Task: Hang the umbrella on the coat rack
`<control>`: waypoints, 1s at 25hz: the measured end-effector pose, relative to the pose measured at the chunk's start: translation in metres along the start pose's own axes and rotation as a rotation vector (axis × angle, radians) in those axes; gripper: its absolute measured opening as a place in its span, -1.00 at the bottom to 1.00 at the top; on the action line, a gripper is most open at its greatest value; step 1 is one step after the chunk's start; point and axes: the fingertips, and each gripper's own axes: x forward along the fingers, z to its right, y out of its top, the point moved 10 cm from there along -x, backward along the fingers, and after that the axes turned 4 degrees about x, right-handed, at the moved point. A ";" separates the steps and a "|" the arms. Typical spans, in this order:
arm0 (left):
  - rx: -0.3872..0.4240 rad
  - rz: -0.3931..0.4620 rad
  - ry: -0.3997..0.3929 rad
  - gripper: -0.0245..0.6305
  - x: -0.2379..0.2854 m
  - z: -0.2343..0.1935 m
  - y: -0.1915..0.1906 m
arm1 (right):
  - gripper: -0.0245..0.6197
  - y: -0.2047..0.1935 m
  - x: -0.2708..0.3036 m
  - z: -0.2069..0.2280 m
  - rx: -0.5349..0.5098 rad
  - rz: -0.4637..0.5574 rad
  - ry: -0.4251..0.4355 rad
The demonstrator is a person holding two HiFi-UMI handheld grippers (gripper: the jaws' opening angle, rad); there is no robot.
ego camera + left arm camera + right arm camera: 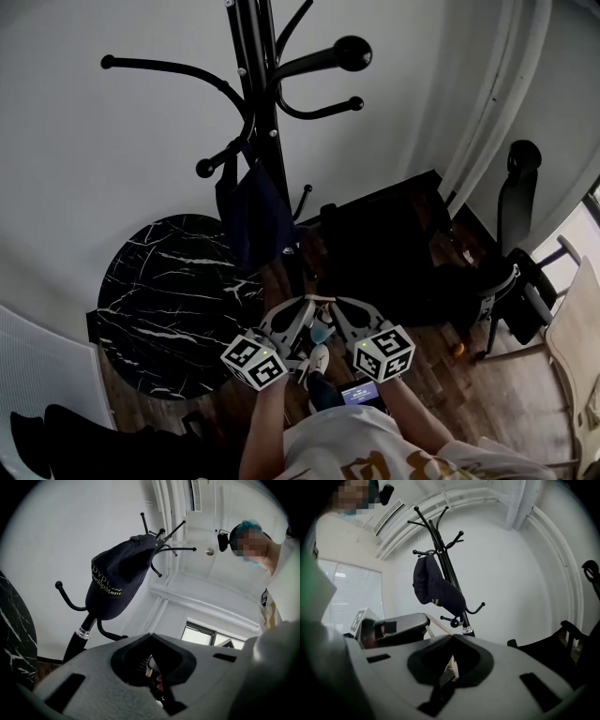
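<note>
While the person is standing near the coat rack (265, 103), they are holding both grippers low and side by side, very close to each other. The left gripper (302, 305) is pointing up toward the rack. Its jaws are pressing together at the tips, and nothing is sitting between them. The right gripper (345, 306) is pointing up the same way. Its jaws are shut tip to tip too, and they are holding nothing. The black rack is standing by the white wall (112, 141), just past the grippers, and its curly hooks are sticking out on all sides. A dark blue cap (253, 216) is hanging from one of the lower hooks. A round black table (159, 300) with thin white lines is sitting to the left of the rack's pole. A black chair (520, 202) is standing well apart on the right, on the wooden floor (525, 412).
</note>
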 end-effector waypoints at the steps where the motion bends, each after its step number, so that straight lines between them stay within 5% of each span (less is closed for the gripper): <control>1: -0.001 0.000 0.001 -0.87 0.001 -0.002 0.001 | -0.89 0.001 0.002 0.001 -0.002 -0.001 0.000; 25: -0.014 -0.004 -0.003 -0.87 0.026 -0.045 0.011 | -0.89 0.013 0.044 0.022 0.021 -0.017 -0.011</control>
